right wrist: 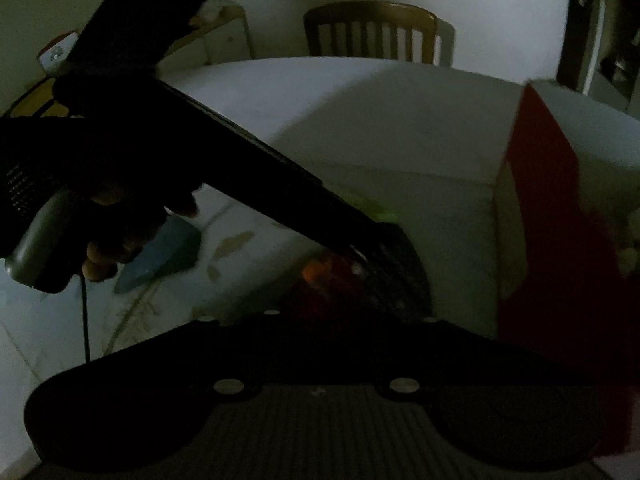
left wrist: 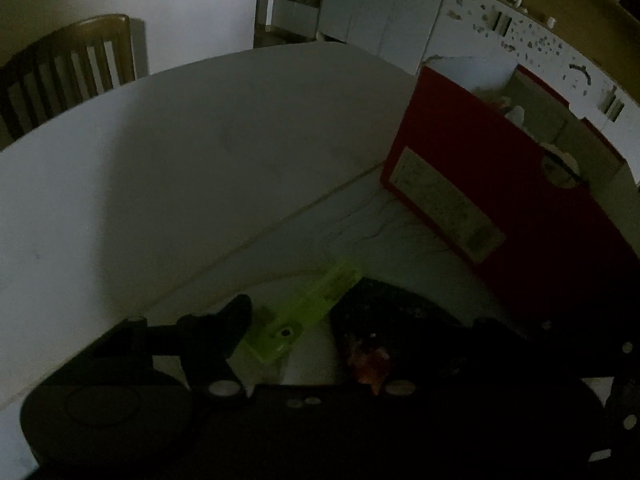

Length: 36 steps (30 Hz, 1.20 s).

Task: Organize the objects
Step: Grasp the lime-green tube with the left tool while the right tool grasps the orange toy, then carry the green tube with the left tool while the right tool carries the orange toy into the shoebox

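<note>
- A dark round object (left wrist: 396,320) lies on the table (left wrist: 180,160) just beside the red box (left wrist: 500,184); its long axis cannot be made out.
- The left gripper (left wrist: 320,312) shows one green finger (left wrist: 312,304) alongside that object; how far it is open cannot be told.
- The right gripper's fingers are lost in darkness.
- A chair (right wrist: 370,32) stands behind the table.

I'm working in a dim home dining area.
A wooden slat-back chair (right wrist: 370,32) stands at the white table's (left wrist: 200,152) far edge; white cabinets (left wrist: 384,12) line the back wall.
</note>
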Each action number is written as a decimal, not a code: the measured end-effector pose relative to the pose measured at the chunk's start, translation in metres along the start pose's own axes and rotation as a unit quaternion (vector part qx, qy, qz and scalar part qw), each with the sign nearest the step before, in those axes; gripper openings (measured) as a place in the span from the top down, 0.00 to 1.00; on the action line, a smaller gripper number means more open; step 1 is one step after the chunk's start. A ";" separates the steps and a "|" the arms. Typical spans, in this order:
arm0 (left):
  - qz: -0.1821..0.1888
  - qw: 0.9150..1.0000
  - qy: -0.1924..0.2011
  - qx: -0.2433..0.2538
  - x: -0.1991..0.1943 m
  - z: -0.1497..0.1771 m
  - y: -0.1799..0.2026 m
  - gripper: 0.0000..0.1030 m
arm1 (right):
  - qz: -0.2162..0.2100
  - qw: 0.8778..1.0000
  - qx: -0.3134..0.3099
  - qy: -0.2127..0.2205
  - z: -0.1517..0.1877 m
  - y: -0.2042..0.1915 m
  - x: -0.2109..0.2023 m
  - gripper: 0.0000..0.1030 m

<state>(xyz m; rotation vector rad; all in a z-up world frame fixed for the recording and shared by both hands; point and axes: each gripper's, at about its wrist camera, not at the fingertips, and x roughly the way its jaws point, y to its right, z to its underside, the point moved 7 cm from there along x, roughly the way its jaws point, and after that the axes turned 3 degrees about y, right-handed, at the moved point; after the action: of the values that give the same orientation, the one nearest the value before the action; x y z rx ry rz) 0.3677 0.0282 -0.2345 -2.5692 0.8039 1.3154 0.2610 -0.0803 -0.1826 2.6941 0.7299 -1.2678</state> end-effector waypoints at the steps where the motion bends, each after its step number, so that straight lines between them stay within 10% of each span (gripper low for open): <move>1: -0.003 1.000 0.001 0.004 0.000 0.000 0.000 0.43 | 0.003 1.000 0.006 -0.003 0.002 0.003 0.000 0.87; 9: -0.008 1.000 0.011 0.007 -0.002 0.001 -0.001 0.83 | -0.005 1.000 0.018 0.012 0.003 -0.002 -0.008 0.87; 19: -0.002 0.999 0.019 -0.038 -0.008 0.006 -0.010 0.86 | 0.012 0.999 0.032 0.013 -0.005 -0.002 0.005 0.44; 30: 0.004 0.997 0.019 -0.081 -0.014 0.012 -0.018 0.86 | 0.026 1.000 0.000 0.003 -0.005 -0.006 0.025 0.45; 36: 0.003 0.996 0.016 -0.092 -0.017 0.016 -0.014 0.86 | 0.035 0.999 -0.005 0.001 -0.001 -0.005 0.023 0.63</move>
<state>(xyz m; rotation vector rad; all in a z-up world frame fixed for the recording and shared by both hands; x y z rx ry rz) 0.3554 0.0527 -0.2320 -2.7361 0.7280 1.4141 0.2718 -0.0673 -0.1983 2.6876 0.6342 -1.2421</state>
